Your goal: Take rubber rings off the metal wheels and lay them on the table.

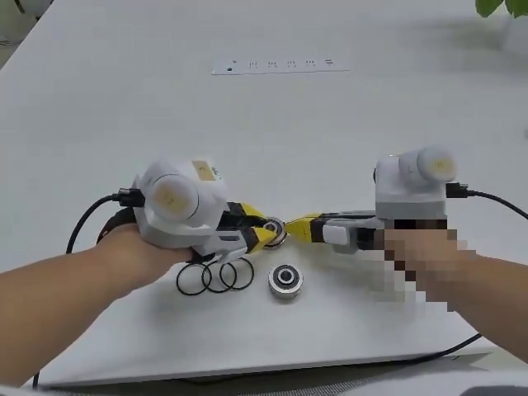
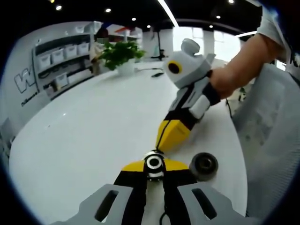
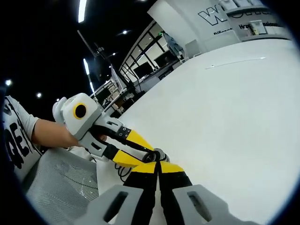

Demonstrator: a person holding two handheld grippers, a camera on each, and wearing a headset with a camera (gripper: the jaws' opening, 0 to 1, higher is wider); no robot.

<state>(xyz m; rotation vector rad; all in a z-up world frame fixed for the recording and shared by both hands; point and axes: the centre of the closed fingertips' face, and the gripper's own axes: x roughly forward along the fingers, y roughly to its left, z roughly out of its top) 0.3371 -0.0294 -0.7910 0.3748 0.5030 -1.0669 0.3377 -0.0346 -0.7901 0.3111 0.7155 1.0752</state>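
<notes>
In the head view there are two wheels and three loose rubber rings (image 1: 216,276). The left gripper (image 1: 268,233) is clamped on one metal wheel (image 1: 275,229) at the centre. The right gripper (image 1: 295,227) meets it from the right. The second wheel (image 1: 285,279) lies just below, and the thin black rings overlap to its left. The white table (image 1: 272,140) is smooth, with wide free room above and its edge near along the bottom.

In the left gripper view, the yellow-tipped jaws hold the shiny round wheel (image 2: 153,161). The second wheel (image 2: 204,165), with a dark rim, is at lower right.

In the right gripper view, its own jaws are nearly together and the tips reach the wheel (image 3: 158,153). I cannot tell if they pinch a ring.
</notes>
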